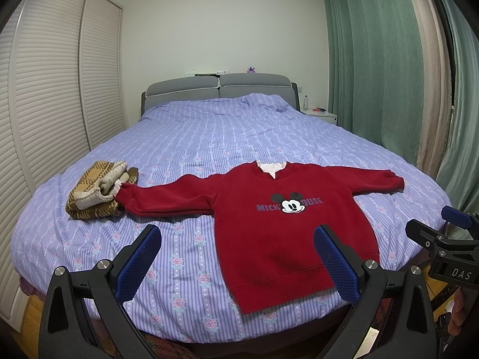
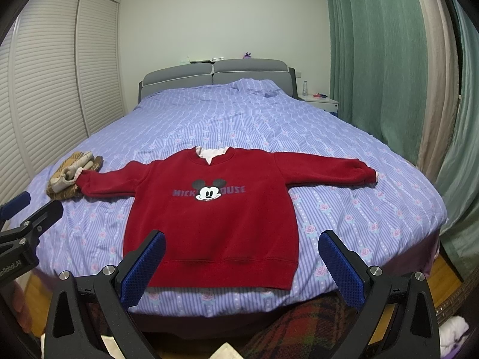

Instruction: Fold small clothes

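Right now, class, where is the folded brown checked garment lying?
In both views the brown checked garment lies on the bed, left of the red sweater, at the cuff of that sweater's outstretched sleeve.

Sweatshirt [image 2: 209, 209] on bed [image 2: 359, 155], right of folded clothes [image 2: 70, 173]

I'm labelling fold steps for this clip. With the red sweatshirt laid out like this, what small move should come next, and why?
Probably lower the right gripper onto the right sleeve's cuff to fold it inward: the red sweatshirt lies flat, sleeves spread, nothing folded, and both grippers are open and empty.
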{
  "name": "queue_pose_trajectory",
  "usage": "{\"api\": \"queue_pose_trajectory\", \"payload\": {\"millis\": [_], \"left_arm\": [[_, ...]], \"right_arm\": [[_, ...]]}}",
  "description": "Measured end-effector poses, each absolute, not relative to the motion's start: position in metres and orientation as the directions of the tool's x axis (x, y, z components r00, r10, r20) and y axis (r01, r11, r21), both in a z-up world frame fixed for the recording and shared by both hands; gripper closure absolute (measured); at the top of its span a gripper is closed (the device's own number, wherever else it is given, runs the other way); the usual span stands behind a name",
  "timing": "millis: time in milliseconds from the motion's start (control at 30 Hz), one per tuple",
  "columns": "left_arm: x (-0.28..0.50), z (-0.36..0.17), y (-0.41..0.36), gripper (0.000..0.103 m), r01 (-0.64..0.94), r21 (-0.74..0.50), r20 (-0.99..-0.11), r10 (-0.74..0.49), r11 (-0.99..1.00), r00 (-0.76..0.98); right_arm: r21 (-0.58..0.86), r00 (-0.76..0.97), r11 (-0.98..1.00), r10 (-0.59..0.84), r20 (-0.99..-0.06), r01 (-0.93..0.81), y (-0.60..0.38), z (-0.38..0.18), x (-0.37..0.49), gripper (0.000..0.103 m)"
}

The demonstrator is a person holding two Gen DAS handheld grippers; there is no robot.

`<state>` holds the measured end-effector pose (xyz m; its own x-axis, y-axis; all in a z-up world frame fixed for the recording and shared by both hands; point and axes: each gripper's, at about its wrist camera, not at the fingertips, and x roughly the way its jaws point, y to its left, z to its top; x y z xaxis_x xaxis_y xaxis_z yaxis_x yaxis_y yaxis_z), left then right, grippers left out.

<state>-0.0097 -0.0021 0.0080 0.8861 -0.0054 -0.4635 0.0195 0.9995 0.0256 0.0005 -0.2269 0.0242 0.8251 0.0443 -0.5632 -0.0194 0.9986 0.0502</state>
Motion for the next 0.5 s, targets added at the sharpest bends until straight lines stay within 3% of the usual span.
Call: {"api": "queue_pose_trajectory", "payload": {"millis": [500], "left_arm": [[-0.0078,0.0058,-0.0015,0.000,0.016,0.022,-0.472,-0.004,1.000,0.881]], "right_arm": [[0.049,0.820,0.999,0.046,-0.571,-0.022,-0.2284,0.0200,0.0022,0.000]]}}
